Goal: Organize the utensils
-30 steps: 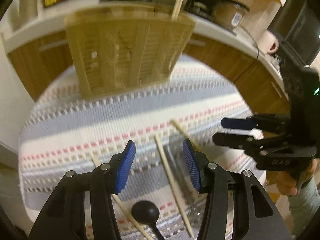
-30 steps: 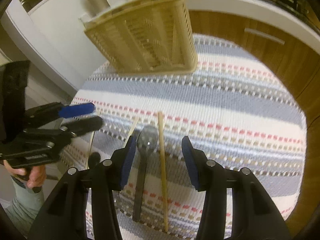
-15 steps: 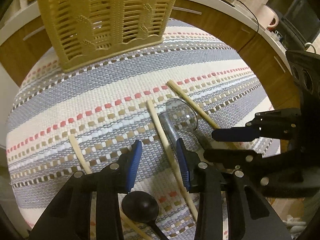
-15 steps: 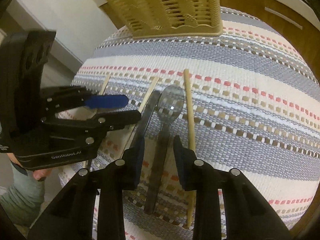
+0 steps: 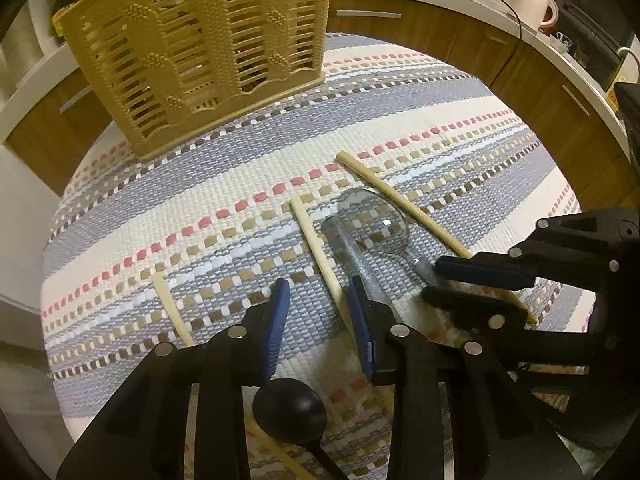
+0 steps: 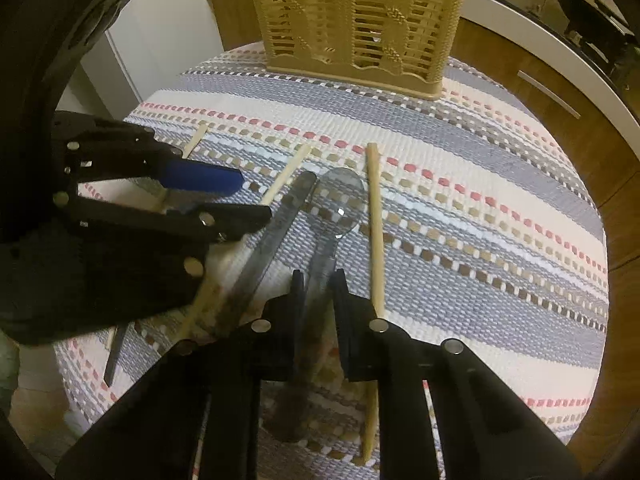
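On the striped cloth (image 5: 240, 168) lies a clear spoon (image 5: 372, 220), and beside it a second clear grey utensil (image 5: 352, 256). My right gripper (image 6: 318, 280) is closing with the spoon's handle (image 6: 322, 264) gripped between its pads. My left gripper (image 5: 318, 300) hangs low over the cloth, its jaws closing. A wooden chopstick (image 5: 316, 248) runs between them close to the right pad, not pinched. Two more chopsticks (image 5: 400, 200) (image 5: 172, 308) lie apart. The left wrist view shows the right gripper (image 5: 432, 280) close by on the right. The tan slotted utensil basket (image 5: 200, 52) stands at the far side.
A black spoon (image 5: 290, 406) lies under the left gripper's body. The round table's edge (image 6: 596, 240) curves near, with wooden cabinets (image 5: 420, 28) and a white counter behind. A pink mug (image 5: 534, 4) stands on the counter. The two grippers sit close together.
Both grippers have sunk toward the cloth and narrowed their jaws. The right one has come down around the clear spoon's handle; the left now straddles a chopstick.
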Motion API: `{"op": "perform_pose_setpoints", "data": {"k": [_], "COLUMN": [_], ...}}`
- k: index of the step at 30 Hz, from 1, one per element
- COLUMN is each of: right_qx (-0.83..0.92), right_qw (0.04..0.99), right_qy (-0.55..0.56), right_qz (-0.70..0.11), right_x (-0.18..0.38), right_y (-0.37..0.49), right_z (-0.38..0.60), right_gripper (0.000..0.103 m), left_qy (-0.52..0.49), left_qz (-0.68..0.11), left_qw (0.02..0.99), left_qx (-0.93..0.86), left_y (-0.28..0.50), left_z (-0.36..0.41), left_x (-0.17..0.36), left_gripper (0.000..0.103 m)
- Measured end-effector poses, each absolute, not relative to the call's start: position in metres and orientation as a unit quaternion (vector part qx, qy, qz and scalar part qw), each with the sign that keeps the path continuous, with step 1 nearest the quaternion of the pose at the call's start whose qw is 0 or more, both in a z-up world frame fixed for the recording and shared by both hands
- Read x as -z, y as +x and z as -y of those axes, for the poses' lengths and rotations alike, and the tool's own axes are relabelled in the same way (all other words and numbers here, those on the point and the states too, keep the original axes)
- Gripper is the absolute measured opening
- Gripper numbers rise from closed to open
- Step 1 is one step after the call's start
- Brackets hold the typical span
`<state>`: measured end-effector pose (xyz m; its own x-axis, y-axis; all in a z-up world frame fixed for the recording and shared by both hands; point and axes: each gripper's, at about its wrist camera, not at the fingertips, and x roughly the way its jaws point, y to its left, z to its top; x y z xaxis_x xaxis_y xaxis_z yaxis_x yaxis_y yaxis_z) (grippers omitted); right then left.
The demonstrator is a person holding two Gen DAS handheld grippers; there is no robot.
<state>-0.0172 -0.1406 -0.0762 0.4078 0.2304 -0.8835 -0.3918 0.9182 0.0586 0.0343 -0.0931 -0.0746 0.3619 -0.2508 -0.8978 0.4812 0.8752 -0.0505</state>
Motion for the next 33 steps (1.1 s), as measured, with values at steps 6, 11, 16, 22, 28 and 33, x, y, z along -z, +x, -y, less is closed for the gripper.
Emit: {"op": "perform_pose_setpoints", "data": {"k": [6, 11, 16, 22, 28, 33], "right_qx": [-0.174, -0.180, -0.202, -0.207, -0.204, -0.211], "right_qw": [0.835, 0.822, 0.789, 0.756, 0.751, 0.764], "right_qy": [-0.061, -0.044, -0.024, -0.025, -0.069, -0.086], "right_qz": [-0.519, -0.539, -0.580, -0.621, -0.624, -0.603], "right_x": [0.072, 0.066, 0.065, 0.062, 0.058, 0.058], "right_y": [-0.025, -0.027, -0.008, 0.017, 0.020, 0.011], "right_z": [0.164, 0.177, 0.182, 0.180, 0.168, 0.158], "right_gripper": [0.010, 0.011, 0.011, 0.011, 0.011, 0.010], "left_qy": [0.117, 0.121, 0.132, 0.151, 0.155, 0.138], "left_qz": [-0.525, -0.542, -0.564, -0.589, -0.589, -0.568], "left_qw": [0.814, 0.803, 0.785, 0.762, 0.765, 0.786], "left_qx": [0.222, 0.215, 0.219, 0.221, 0.209, 0.202], "left_y": [0.028, 0.036, 0.049, 0.061, 0.070, 0.063], "left_z": [0.085, 0.086, 0.091, 0.093, 0.100, 0.093], "left_x": [0.073, 0.069, 0.067, 0.067, 0.066, 0.064], "left_gripper": [0.022, 0.023, 0.024, 0.015, 0.009, 0.004]}}
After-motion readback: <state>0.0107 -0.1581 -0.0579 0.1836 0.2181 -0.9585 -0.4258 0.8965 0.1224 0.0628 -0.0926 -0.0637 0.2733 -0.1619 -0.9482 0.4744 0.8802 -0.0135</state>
